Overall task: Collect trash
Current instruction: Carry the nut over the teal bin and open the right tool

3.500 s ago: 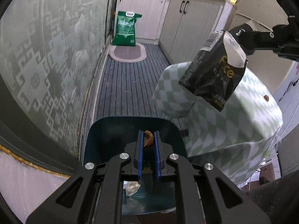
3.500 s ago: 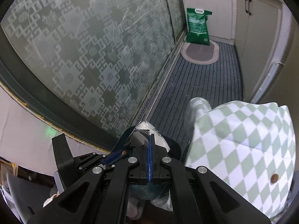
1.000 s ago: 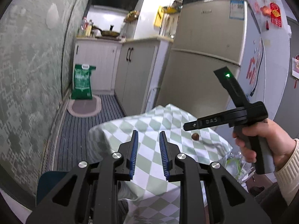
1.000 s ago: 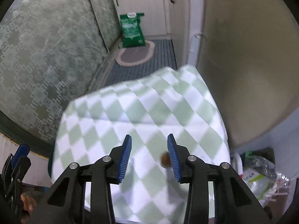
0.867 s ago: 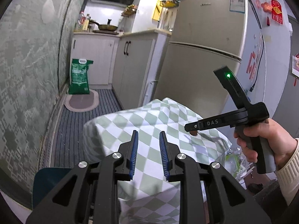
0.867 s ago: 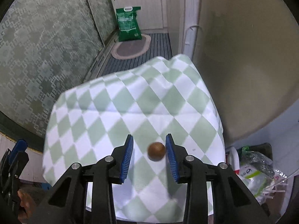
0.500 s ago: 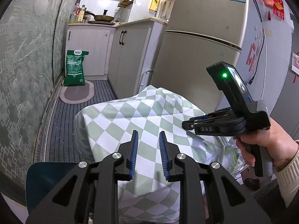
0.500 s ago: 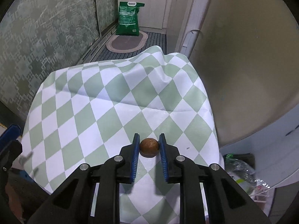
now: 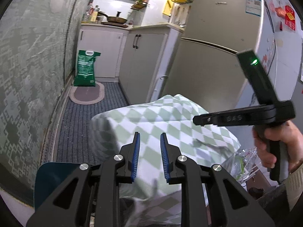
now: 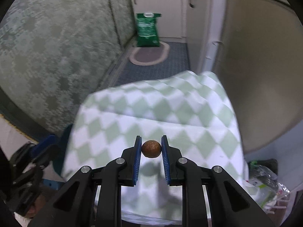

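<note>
**Brown nut pinched above the checked cloth**

In the right wrist view, the right gripper (image 10: 151, 150) pinches one small round brown nut (image 10: 151, 149) between its blue pads, low in the centre of the frame. Under it lies the green and white checked tablecloth (image 10: 170, 113), which fills the middle. At the lower right, a clear plastic bag (image 10: 265, 177) with rubbish sits beside the cloth.

In the left wrist view, the left gripper (image 9: 150, 153) holds nothing; its pads stand a little apart over the same cloth. At the lower left is the blue trash bin (image 9: 55, 177), partly hidden behind the gripper body. At the right edge, a hand (image 9: 278, 145) holds the other gripper, whose body carries letters that read like "DAS" and one green light.

Further back stand one green sack (image 9: 85, 69), one oval mat (image 9: 87, 94), white cabinets (image 9: 144, 60) and one fridge (image 9: 214, 60). The labels on the sack and the fridge are too small to read.
</note>
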